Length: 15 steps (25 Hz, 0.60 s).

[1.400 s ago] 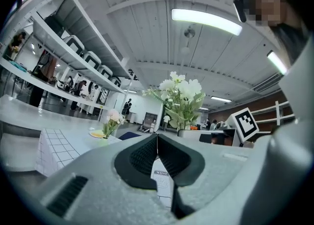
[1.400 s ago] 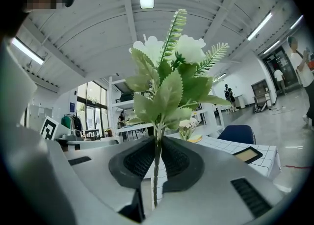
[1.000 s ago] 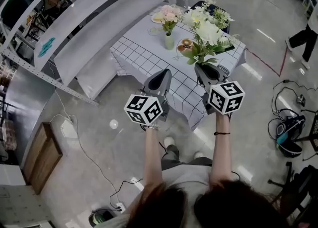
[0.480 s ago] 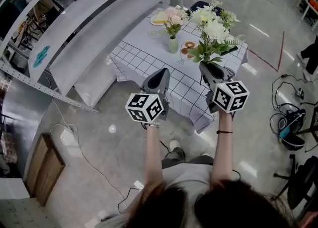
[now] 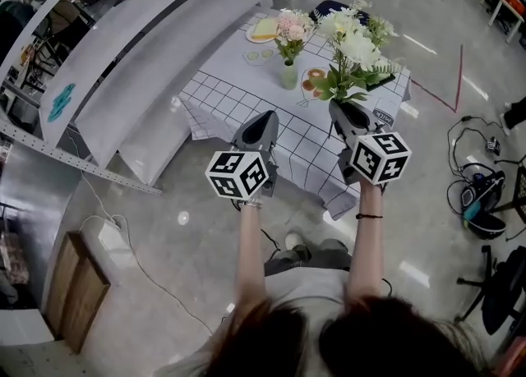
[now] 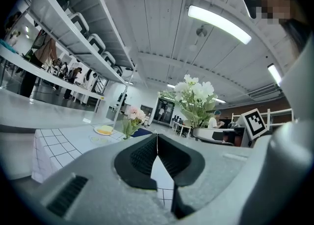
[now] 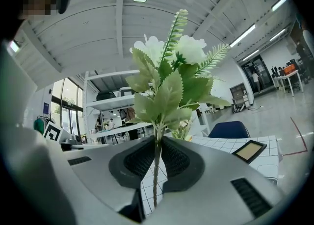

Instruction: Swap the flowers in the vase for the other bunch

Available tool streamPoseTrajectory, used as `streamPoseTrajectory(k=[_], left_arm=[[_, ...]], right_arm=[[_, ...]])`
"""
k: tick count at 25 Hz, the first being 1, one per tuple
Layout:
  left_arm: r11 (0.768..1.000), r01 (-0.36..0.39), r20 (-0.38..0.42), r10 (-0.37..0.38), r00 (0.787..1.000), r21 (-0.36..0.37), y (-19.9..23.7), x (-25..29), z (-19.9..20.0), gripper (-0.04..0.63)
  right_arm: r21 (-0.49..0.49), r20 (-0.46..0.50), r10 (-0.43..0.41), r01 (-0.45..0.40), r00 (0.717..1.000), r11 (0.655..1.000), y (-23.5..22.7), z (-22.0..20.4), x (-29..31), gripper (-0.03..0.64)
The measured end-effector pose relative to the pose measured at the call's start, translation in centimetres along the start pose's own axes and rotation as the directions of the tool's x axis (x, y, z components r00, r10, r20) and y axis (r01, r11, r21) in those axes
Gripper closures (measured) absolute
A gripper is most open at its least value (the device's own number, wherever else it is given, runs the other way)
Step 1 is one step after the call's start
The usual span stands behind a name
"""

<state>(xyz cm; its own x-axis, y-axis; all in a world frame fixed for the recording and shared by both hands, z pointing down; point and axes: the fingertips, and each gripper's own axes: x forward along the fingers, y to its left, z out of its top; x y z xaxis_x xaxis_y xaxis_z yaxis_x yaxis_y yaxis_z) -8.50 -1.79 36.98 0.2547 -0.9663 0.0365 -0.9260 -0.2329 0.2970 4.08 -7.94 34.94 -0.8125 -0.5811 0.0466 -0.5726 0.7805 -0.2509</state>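
Note:
A small pale green vase [image 5: 288, 75] with pink flowers [image 5: 292, 27] stands on the checked tablecloth [image 5: 238, 96]; the left gripper view also shows those pink flowers [image 6: 133, 114] ahead. My right gripper [image 5: 345, 114] is shut on the stem of a white bunch [image 5: 355, 48] with green leaves, held upright near the table's front right; in the right gripper view the white bunch [image 7: 169, 84] rises from between the jaws, its stem hanging below. My left gripper [image 5: 261, 126] is shut and holds nothing, over the table's front edge, well short of the vase.
On the table lie a plate with yellow food [image 5: 263, 30], a plate with round pastries [image 5: 313, 80], a small saucer [image 5: 259, 56] and a dark tablet [image 5: 384, 80]. A long white shelf unit [image 5: 140, 47] runs along the left. Cables and a bag [image 5: 477, 211] lie on the floor at right.
Both grippers have moved a little toward the table, the white bunch still in the right one. The view has shifted, so the table sits slightly farther right in the frame.

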Motion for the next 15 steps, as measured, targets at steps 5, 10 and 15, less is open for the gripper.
streamPoseTrajectory(k=[5,10,15], left_arm=[[0.999,0.032,0.005,-0.032,0.999,-0.022,1.1,-0.2,0.2,0.581],[0.999,0.042,0.007,-0.042,0.999,-0.006,1.9,0.0,0.3,0.581],[0.999,0.04,-0.01,-0.04,0.999,0.007,2.4,0.6,0.2,0.581]], right_arm=[[0.013,0.013,-0.009,0.009,1.0,1.0,0.5,-0.2,0.9,0.577],[0.017,0.019,-0.009,0.009,1.0,1.0,0.7,-0.4,1.9,0.577],[0.019,0.013,-0.006,0.006,1.0,1.0,0.6,-0.6,2.7,0.577]])
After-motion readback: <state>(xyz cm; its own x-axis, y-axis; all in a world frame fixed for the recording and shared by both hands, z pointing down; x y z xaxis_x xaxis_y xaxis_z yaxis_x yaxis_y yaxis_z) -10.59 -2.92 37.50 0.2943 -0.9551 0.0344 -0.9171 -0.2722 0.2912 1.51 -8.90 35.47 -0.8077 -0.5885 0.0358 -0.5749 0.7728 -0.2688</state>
